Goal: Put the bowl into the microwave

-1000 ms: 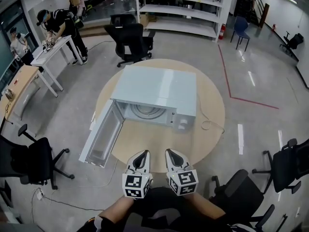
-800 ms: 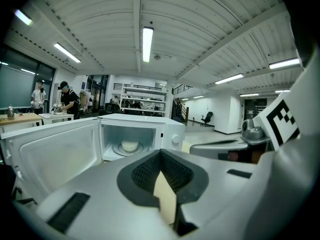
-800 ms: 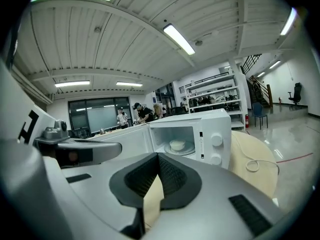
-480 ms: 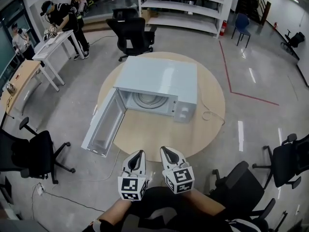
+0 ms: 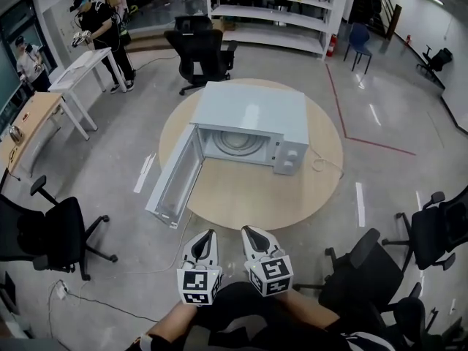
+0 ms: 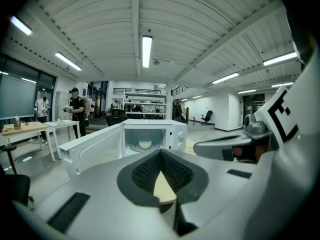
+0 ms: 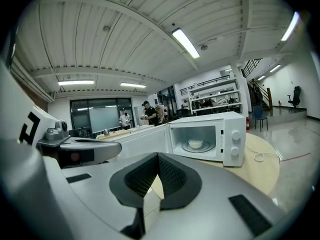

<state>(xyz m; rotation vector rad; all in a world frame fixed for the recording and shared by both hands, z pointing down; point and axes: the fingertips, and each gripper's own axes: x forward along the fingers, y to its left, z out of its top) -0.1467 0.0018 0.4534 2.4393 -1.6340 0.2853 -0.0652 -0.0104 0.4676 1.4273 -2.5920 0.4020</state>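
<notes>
In the head view the top of the microwave (image 5: pixel 252 119) hides most of its cavity, and the bowl (image 7: pixel 195 144) cannot be made out there. In both gripper views it is only a small white shape. The person's forearms (image 5: pixel 311 314) run off the head view's bottom edge.

Microwave (image 5: pixel 252 115) glossy white; table (image 5: pixel 241 196) matt wood.

Open lab: shelving (image 5: pixel 270 13), desks (image 5: pixel 79 68), office chairs (image 5: pixel 201 53)
</notes>
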